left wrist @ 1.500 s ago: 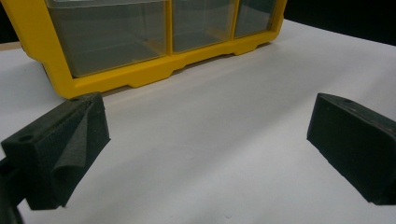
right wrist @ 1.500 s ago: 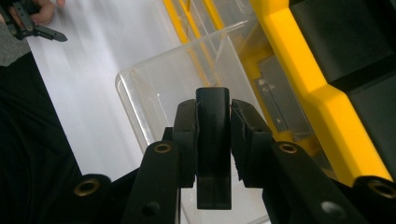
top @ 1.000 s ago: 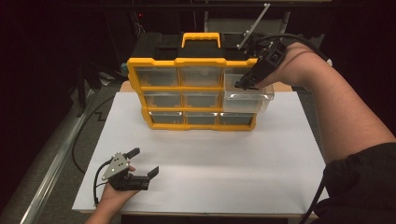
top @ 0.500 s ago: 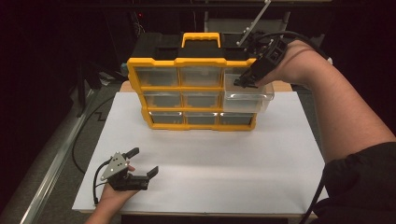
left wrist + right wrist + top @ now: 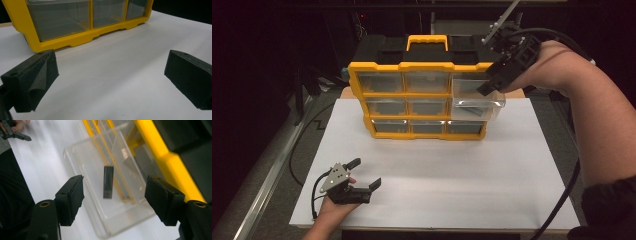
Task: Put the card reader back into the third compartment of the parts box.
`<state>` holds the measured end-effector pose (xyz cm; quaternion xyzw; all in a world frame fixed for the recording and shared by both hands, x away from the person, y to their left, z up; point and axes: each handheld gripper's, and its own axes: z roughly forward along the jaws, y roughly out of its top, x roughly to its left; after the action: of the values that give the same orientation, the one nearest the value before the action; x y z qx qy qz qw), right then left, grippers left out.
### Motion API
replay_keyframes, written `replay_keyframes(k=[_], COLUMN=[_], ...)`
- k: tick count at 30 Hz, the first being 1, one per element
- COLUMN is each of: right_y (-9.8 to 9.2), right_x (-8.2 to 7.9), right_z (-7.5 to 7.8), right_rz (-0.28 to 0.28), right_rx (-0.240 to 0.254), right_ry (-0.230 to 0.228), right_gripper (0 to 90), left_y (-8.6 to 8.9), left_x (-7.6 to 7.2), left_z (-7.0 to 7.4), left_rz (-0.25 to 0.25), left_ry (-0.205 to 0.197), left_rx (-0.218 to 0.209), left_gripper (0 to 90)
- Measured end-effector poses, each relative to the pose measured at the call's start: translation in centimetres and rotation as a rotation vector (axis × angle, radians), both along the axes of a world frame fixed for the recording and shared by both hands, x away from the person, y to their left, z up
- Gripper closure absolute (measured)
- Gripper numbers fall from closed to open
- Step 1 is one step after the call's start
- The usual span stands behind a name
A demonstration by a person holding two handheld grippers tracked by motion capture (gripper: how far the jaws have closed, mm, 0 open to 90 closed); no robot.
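The organizer (image 5: pixel 82 37) is cut off by the left gripper view's top edge; drawer contents unreadable

The organizer (image 5: pixel 419 97) stands at the far middle of the table (image 5: pixel 462 175). At the organizer's right side one drawer (image 5: pixel 477 102) sticks out toward the front, and a small block (image 5: pixel 108 182) lies in that drawer.

A lab bench: white table (image 5: pixel 512 165), black surrounds, yellow parts organizer (image 5: pixel 422 100), cables.
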<state>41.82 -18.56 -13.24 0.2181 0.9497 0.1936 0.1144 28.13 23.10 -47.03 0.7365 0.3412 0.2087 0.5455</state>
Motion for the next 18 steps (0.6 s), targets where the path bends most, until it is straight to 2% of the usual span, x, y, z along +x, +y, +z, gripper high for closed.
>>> replay_keyframes(k=[12, 18], right_y=[-4.4, -5.8], right_x=[-2.4, -3.4], right_z=[-1.0, -1.9], right_rz=[-0.048, -0.064], right_rx=[-0.005, -0.015], right_ry=[0.005, 0.014], right_gripper=[27.5, 23.4], left_y=[-0.2, -0.3], left_x=[0.0, 0.0], left_z=[0.0, 0.0], left_rz=[0.016, 0.016], left_ry=[-0.005, -0.002], left_rx=[0.015, 0.015], left_gripper=[0.3, 0.3])
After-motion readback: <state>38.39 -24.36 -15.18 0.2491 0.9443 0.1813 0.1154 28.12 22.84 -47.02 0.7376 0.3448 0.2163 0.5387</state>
